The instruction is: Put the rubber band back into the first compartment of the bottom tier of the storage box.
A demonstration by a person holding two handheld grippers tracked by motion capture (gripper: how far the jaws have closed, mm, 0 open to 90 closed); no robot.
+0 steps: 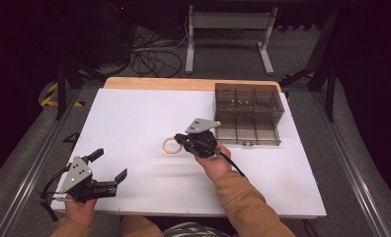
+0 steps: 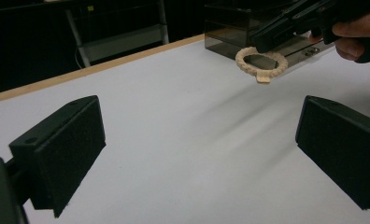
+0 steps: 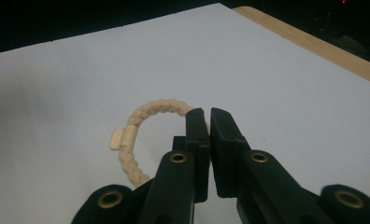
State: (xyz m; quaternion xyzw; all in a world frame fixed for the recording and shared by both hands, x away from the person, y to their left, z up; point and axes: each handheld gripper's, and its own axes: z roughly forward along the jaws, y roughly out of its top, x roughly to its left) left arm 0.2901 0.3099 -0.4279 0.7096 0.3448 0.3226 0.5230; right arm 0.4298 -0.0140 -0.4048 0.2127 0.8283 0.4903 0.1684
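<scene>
Beige braided bracelet (image 3: 148,122) is pinched in the right hand-held gripper (image 3: 206,122) mid-counter (image 1: 134,113), just left of the smoky plastic organizer box (image 1: 248,113), while the left hand-held gripper (image 1: 107,165) sits spread wide near the front-left corner.

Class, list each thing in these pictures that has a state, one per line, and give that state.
Left gripper: open, holding nothing, low over the table.
Right gripper: shut on the bracelet.
Bracelet: braided loop, pinched at one side, lifted off the table.
Smoky plastic organiser box: upright on the table, compartments visible.
</scene>
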